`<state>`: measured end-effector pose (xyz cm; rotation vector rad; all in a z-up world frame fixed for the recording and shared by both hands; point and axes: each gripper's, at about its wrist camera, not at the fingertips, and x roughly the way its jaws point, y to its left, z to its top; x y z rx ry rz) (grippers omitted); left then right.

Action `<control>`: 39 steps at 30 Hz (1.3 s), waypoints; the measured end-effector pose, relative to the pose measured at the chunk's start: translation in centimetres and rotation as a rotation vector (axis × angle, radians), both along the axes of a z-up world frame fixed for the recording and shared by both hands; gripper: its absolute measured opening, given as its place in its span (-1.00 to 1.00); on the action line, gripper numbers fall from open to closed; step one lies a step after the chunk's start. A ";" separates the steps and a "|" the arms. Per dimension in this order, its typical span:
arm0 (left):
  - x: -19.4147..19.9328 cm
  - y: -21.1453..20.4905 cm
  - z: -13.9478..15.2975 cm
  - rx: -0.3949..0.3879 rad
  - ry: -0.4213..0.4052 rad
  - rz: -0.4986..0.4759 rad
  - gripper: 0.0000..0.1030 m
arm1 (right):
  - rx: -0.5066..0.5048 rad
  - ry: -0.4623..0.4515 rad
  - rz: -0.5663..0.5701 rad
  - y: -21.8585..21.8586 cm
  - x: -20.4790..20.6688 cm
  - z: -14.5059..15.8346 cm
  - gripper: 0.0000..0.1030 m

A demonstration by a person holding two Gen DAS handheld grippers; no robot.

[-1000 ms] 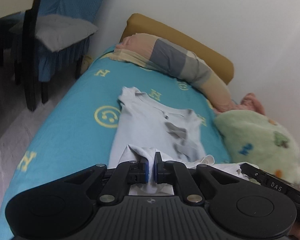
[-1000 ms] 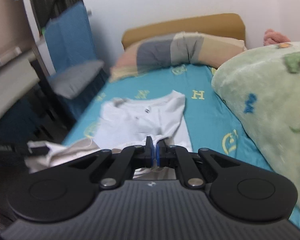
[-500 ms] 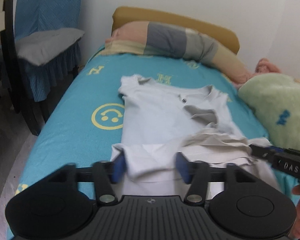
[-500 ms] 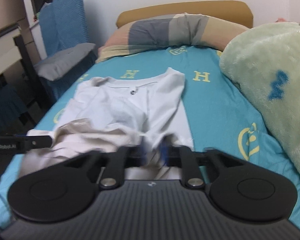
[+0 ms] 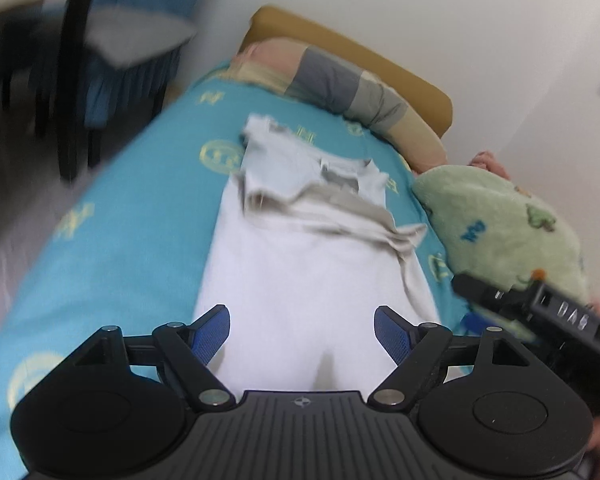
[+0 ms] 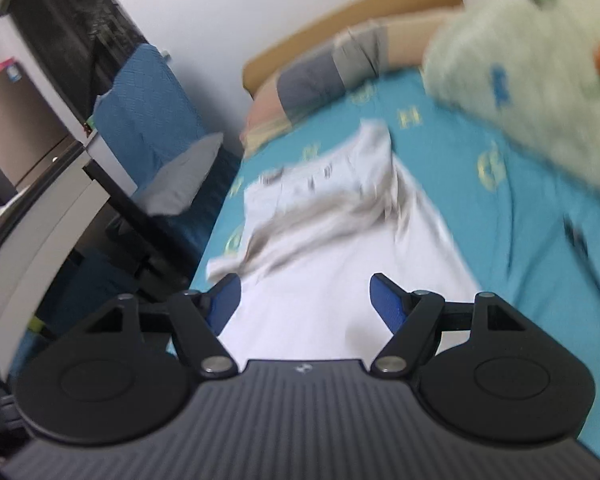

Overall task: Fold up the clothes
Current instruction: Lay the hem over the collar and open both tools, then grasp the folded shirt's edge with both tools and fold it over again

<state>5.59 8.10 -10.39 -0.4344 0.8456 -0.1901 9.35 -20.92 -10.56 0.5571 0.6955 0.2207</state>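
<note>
1. Turquoise bed sheet (image 5: 132, 216) stretches across the bed, dotted with yellow smiley faces and letter prints.
2. At the head end, a long striped pillow (image 5: 340, 88) in pink, grey and tan lies along a mustard-brown headboard (image 5: 412, 76).
3. On the wall side, a fluffy pale-green blanket (image 5: 500, 220) with little cartoon prints is heaped up on the sheet.
4. Something pink (image 5: 486, 159) peeks out behind that blanket, too small to tell what.
5. Beside the bed stands a dark chair (image 6: 148, 120) draped in blue fabric, a grey cushion (image 6: 188, 176) on its seat.
6. White wall (image 5: 440, 12) rises behind the headboard.
7. Blurred pale furniture edge (image 6: 32, 224) sits near the chair.
</note>
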 end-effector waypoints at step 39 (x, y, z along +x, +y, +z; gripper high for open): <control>1.4 3.8 -0.7 -0.393 -0.059 0.193 -0.88 | 0.418 0.106 -0.420 -6.6 -1.7 -5.2 -0.86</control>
